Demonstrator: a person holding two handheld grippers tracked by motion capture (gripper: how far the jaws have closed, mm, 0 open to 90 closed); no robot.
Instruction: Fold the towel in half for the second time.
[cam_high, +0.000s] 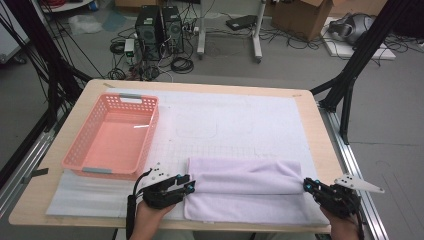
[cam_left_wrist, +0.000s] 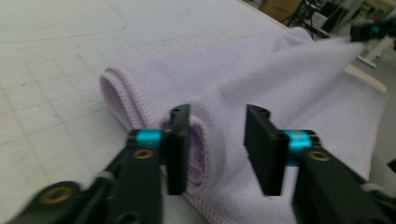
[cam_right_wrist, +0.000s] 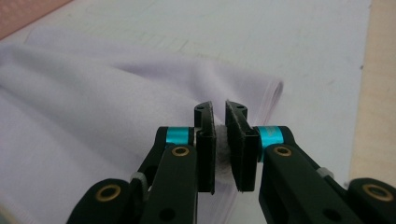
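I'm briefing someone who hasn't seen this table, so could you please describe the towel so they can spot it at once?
On the white mat covering the wooden table, look along the near edge, right of the pink basket. The towel lies there, folded lengthwise into a long band. It is the one soft, pale lilac thing there.

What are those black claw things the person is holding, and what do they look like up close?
They are two hand-held grippers. The left gripper and right gripper are black, each with two flat rectangular jaws, bright blue collars and brass-coloured rivets on the linkage. Each carries a pale grey three-cornered plate on top. A black cable trails from the left one.
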